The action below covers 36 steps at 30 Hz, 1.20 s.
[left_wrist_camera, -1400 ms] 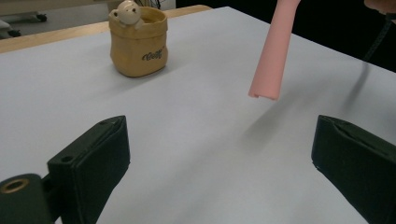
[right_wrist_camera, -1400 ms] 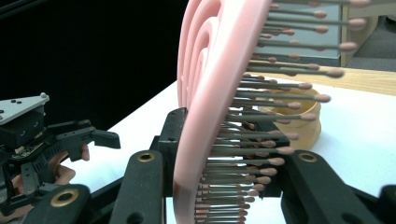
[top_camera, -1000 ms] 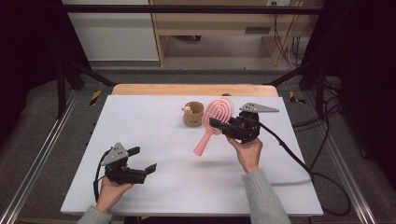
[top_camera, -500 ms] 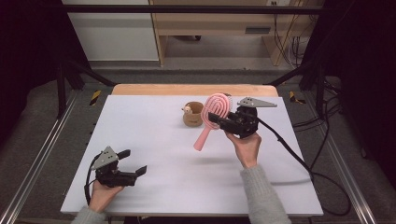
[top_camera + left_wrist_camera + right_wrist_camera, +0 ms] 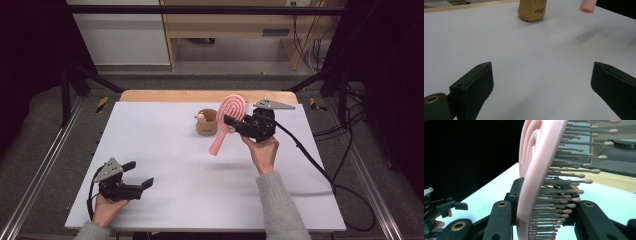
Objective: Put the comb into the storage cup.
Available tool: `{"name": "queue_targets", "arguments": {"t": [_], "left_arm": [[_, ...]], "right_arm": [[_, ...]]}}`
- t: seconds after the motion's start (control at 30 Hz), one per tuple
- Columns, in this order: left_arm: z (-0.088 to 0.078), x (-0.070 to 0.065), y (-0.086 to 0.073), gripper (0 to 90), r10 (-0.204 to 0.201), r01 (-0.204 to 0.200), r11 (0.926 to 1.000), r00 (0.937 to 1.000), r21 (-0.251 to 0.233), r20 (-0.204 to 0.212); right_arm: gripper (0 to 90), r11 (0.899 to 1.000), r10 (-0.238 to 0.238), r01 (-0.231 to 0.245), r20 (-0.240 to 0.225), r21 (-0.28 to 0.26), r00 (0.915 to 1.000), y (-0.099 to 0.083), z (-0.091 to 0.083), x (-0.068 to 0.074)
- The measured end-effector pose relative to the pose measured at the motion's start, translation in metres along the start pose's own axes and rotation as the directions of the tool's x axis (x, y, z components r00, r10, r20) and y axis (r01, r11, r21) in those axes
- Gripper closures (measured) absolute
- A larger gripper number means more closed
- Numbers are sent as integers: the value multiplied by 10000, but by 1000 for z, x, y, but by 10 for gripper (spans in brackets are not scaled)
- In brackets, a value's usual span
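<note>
The right gripper (image 5: 231, 122) was held above the far right part of the white table (image 5: 165, 150), its jaws clamped on a pink hairbrush (image 5: 227, 122). In the right gripper view the brush (image 5: 536, 177) stood edge-on between the two black jaws, its bristles pointing toward the right-hand jaw and its flat back against the other. From the high view, the round head rose past the jaws and the handle hung down and toward the person, its tip clear of the table. The right hand (image 5: 262, 150) gripped the tool from below, and a black cable (image 5: 310, 160) trailed off the table's right edge.

Just beyond the jaws, on the side away from the cable, stood a small tan cup (image 5: 206, 122) with a little figure on its rim. It sat close beside the brush head without visible contact. Nothing lay between the cup and the brush.

The left gripper (image 5: 140, 175) was held low at the near left of the table, jaws spread wide and holding nothing. In the left gripper view bare table lay between the jaws, with the cup (image 5: 532, 10) well ahead and the end of the brush handle (image 5: 587, 6) hanging to the right of it.

Against the frame one second earlier, the left gripper had drawn back toward the person and further left. The right gripper had shifted slightly toward the far edge, carrying the brush with it, and the brush head stood nearer the cup. The cup had not moved.
</note>
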<state>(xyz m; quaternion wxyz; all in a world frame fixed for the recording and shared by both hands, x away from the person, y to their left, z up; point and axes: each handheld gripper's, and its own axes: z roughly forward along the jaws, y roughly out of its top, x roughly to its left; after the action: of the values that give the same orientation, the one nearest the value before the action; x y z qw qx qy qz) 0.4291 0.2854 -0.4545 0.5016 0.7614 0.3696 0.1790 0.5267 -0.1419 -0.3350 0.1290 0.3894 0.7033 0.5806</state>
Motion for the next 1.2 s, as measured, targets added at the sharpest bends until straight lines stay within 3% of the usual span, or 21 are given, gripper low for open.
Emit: {"name": "queue_targets", "arguments": {"t": [1.2], "left_arm": [[2,4,-2,46,-30,30,10000,10000,85,18]], "right_arm": [[629,9995,-227,241,637,-204,9977,36,25,-8]]}}
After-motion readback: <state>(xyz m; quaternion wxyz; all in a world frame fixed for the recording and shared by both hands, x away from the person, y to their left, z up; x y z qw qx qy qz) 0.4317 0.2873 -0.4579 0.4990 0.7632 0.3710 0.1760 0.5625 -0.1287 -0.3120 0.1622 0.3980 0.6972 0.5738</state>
